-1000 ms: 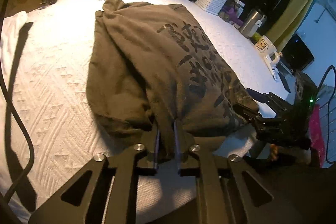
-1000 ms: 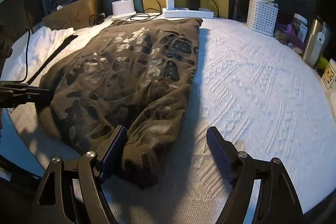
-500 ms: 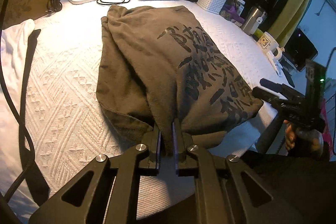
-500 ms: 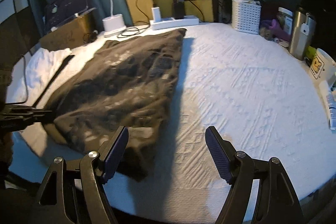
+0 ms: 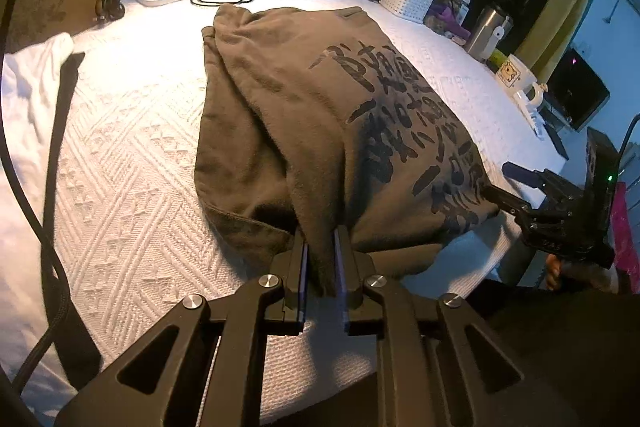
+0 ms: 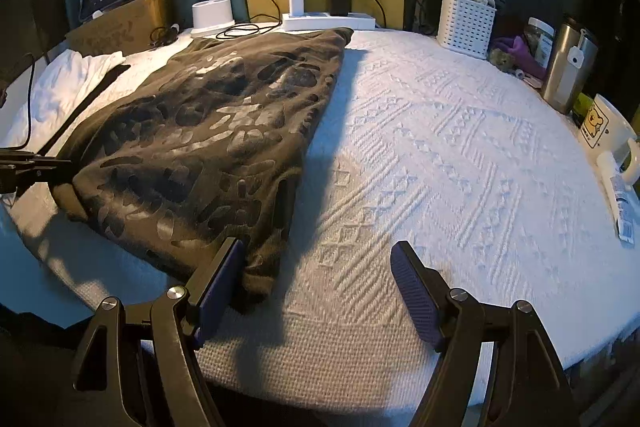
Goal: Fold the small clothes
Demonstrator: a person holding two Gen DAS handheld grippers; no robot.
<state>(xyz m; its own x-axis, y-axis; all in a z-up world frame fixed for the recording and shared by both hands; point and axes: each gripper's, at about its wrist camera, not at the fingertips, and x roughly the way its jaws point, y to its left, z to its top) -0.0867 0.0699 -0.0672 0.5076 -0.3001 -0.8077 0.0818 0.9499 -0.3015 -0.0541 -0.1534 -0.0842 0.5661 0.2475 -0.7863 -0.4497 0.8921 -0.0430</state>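
We've got the brown printed shirt [image 5: 320, 115] folded lengthwise, cross-fold still left imo: left gripper [image 5: 320, 263] loosening off its hem, right gripper [image 6: 320, 279] spread wide, empty.

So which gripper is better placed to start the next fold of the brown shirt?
Probably left. The left gripper has the brown shirt hem between its opening jaws; the right gripper is open, beside the shirt's corner, holding nothing.

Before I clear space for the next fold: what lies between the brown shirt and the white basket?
In the right wrist view, only bare white bedspread separates the brown shirt from the white basket.
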